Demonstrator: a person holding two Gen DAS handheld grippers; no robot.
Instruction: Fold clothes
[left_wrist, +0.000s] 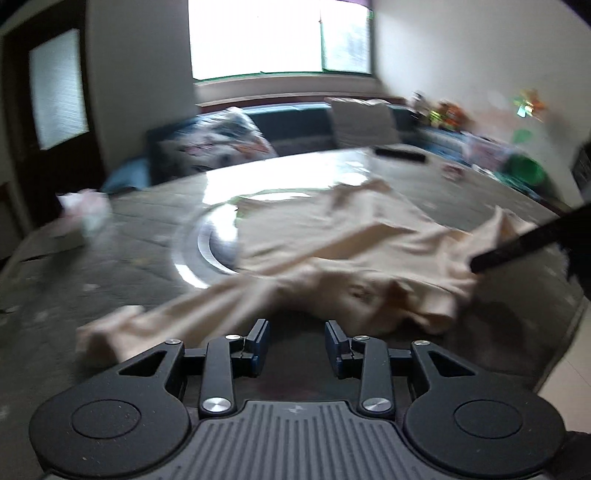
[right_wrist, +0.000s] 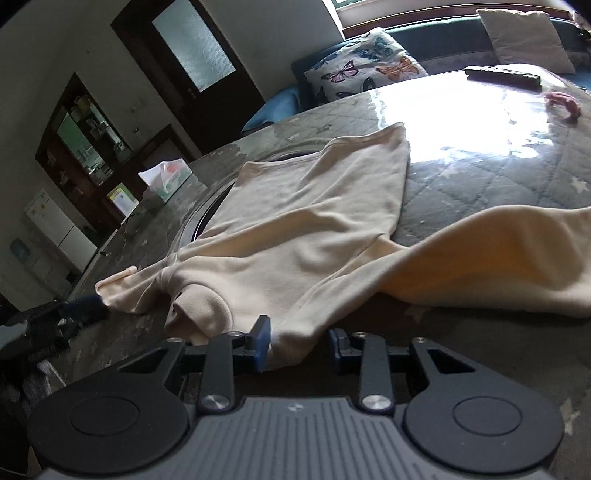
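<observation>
Cream shirt (right_wrist: 303, 236) lies spread on table (right_wrist: 480, 177). Left gripper (left_wrist: 296, 345) jaws part open, empty. Right gripper (right_wrist: 301, 345) jaws apart, shirt edge between them; grip unclear.

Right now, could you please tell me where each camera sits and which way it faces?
Left wrist: behind the left claw, open and empty, looking down across the cream shirt toward the window; the right claw's finger shows at right.
Right wrist: behind the right claw, cloth between its pads, facing the dark door.
Shared: shirt, table, remote.
</observation>
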